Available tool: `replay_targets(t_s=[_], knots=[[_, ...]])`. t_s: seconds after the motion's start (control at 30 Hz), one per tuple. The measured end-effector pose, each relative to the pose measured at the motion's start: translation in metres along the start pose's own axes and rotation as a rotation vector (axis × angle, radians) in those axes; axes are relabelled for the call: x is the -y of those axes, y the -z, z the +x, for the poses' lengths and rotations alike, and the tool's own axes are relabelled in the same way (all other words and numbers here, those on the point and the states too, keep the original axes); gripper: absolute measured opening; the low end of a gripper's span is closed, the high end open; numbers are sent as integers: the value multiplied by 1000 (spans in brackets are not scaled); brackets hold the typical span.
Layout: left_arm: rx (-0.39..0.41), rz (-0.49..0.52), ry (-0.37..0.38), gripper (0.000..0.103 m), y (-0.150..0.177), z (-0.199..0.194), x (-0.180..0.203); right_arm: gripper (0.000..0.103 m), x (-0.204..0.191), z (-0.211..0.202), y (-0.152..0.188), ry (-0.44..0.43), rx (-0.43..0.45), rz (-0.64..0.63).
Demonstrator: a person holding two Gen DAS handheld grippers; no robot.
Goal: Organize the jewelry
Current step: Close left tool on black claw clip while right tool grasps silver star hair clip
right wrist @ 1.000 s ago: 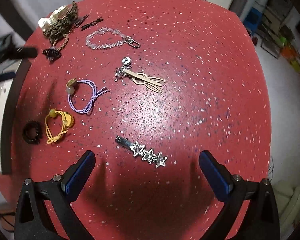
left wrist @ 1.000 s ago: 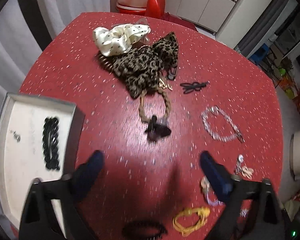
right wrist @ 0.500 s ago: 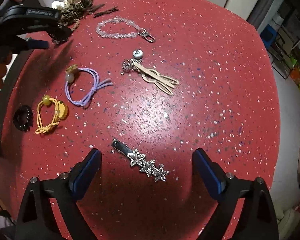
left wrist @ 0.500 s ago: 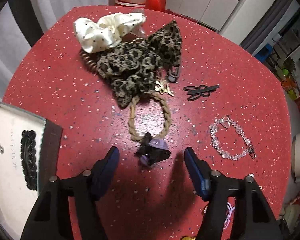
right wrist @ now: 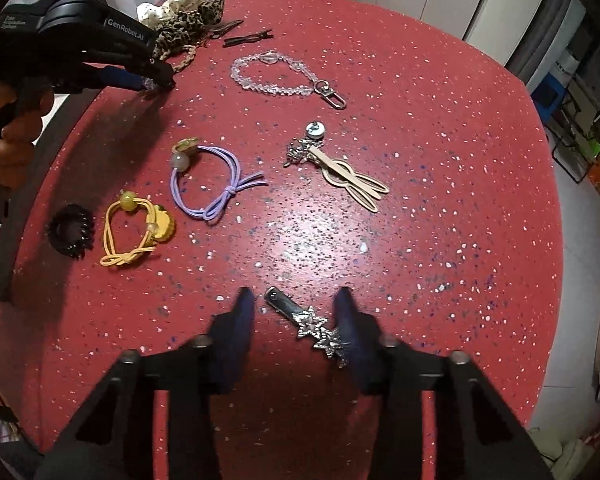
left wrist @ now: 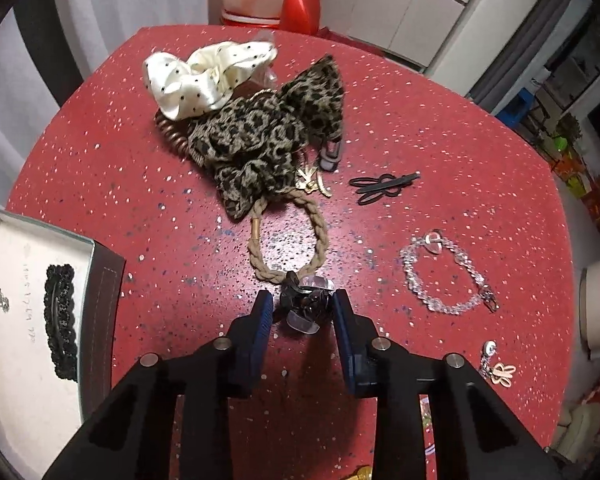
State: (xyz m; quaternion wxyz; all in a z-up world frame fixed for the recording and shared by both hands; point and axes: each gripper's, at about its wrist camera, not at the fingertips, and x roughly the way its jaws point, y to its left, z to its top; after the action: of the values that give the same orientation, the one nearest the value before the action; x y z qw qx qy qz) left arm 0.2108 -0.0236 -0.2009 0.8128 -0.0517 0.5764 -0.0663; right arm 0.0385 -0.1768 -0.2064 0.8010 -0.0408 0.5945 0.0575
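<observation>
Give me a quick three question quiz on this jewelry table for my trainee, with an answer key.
1. True or false: the star hair clip lies between the right gripper's jaws.
2. Which of these sits in the white box? A) black hair clip B) crystal bracelet C) purple hair tie
3. Fill in: the left gripper's jaws hold the dark charm on the ____ hair tie.
Key: 1 true; 2 A; 3 braided. Both grippers' jaws have just been closing.

Star hair clip (right wrist: 312, 326) between half-closed right tongs (right wrist: 296, 312), red table (right wrist: 420, 200)
</observation>
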Motion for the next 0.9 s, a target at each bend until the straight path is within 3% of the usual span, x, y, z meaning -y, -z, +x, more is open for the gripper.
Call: replay_targets(t_s=[0.07,0.1,0.13,0.53,0.9], knots=[[10,20,5,32,1,-5,2,33,4,-6,3,-4,-3,11],[12,28,5,32,4,-8,4,17,3,-7,3,-10,-6,24],[15,38,6,32,5,-10,5,11,2,-6,2,-20,-13,46],[-25,143,31,32,38,-44,8,10,35,-22,17,-112,-49,352],[-51,211,53,32,77,-80,0,10,33,-40,31,-128,-55,428]])
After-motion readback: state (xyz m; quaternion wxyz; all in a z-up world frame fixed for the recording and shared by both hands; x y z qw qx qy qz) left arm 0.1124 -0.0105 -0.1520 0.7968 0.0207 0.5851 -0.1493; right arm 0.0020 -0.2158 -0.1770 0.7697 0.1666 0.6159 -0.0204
